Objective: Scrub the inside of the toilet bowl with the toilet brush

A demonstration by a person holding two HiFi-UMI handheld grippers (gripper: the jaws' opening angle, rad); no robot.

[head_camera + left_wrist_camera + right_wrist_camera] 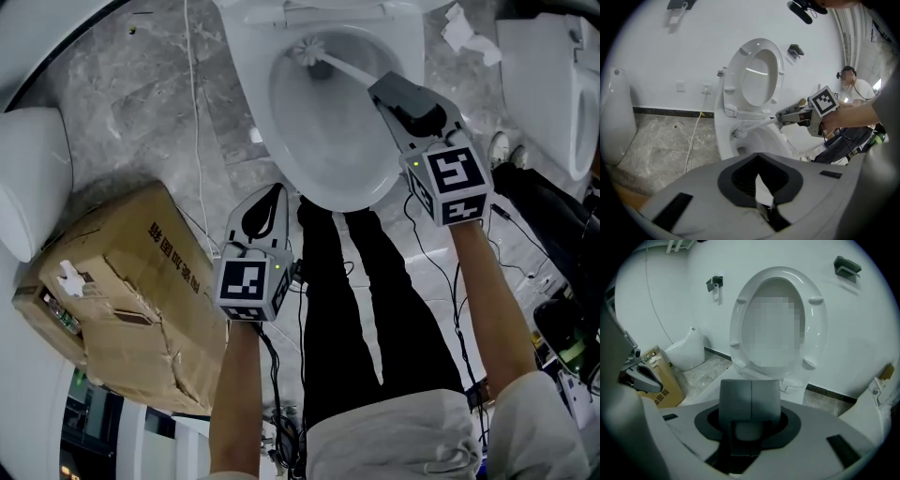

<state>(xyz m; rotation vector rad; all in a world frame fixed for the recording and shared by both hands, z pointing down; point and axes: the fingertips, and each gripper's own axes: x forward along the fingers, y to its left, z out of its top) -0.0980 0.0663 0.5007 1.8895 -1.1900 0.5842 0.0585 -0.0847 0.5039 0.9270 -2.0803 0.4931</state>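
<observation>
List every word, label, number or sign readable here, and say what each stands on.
"加固箱": black print on the side of the cardboard box; the first character is less certain.
Square black-and-white markers on the cubes of the left tool and right tool: patterns only, no letters.
Nothing else is legible.

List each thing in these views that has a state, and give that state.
toilet seat, raised upright.
toilet brush, bristle head down in the bowl, handle gripped.
right gripper, shut on the toilet brush handle.
left gripper, shut, holding nothing.
cardboard box, closed, dented and creased.
</observation>
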